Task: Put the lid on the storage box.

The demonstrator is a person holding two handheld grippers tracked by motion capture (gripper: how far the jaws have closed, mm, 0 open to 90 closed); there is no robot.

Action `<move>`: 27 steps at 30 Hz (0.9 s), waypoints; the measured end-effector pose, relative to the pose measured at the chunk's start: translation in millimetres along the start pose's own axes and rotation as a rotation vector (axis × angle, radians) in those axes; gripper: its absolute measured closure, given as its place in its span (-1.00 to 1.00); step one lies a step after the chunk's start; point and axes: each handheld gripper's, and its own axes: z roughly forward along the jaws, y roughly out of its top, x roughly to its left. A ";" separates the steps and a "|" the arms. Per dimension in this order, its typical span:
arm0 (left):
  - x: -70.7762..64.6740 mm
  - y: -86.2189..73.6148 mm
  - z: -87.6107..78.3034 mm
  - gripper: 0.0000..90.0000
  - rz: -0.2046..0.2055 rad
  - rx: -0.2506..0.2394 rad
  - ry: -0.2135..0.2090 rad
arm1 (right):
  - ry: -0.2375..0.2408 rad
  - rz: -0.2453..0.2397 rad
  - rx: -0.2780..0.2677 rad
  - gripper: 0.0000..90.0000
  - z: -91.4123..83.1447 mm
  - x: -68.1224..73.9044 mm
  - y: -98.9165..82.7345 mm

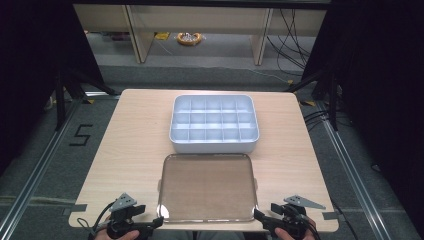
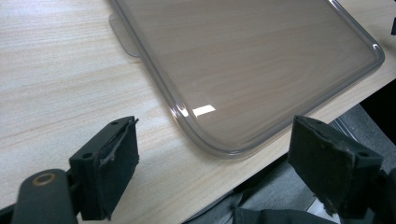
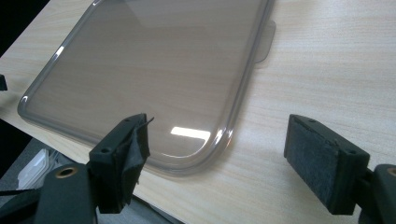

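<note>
Bare table [image 1: 130,135] flanks the clear lid [image 1: 207,187]; the compartment tray [image 1: 214,123] blocks beyond.

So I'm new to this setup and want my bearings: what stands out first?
A clear, smoke-tinted lid lies flat at the near edge of the wooden table. Just behind it sits a pale divided box with empty compartments. The left gripper and right gripper sit open at the lid's near corners.

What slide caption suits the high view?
Open left gripper and right gripper flank clear lid before compartment box.
</note>
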 end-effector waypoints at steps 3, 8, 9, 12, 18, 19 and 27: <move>-0.3 0.0 0.1 -0.65 0.002 -0.003 0.002 | 0.009 0.030 -0.003 -0.50 -2.7 1.6 -2.0; -0.3 0.2 -0.2 -0.65 0.006 0.004 -0.003 | 0.011 0.034 -0.003 -0.50 -5.6 -0.6 -3.8; -0.9 0.0 0.4 -0.65 0.001 -0.003 -0.002 | 0.018 0.034 -0.007 -0.50 -5.0 -0.8 -4.0; -0.1 0.7 0.1 -0.65 0.007 -0.003 -0.002 | 0.021 0.012 -0.022 -0.50 -2.5 -2.2 -4.2; 0.5 0.9 -0.1 -0.65 -0.001 -0.006 -0.004 | 0.027 0.012 -0.022 -0.51 -2.3 -2.7 -4.2; 0.5 0.8 -0.1 -0.64 0.002 -0.005 -0.005 | 0.043 0.020 -0.017 -0.52 -3.1 -3.1 -4.2; 0.7 1.1 1.3 -0.65 -0.003 -0.017 -0.014 | 0.058 0.026 -0.022 -0.54 -1.3 -2.5 -3.0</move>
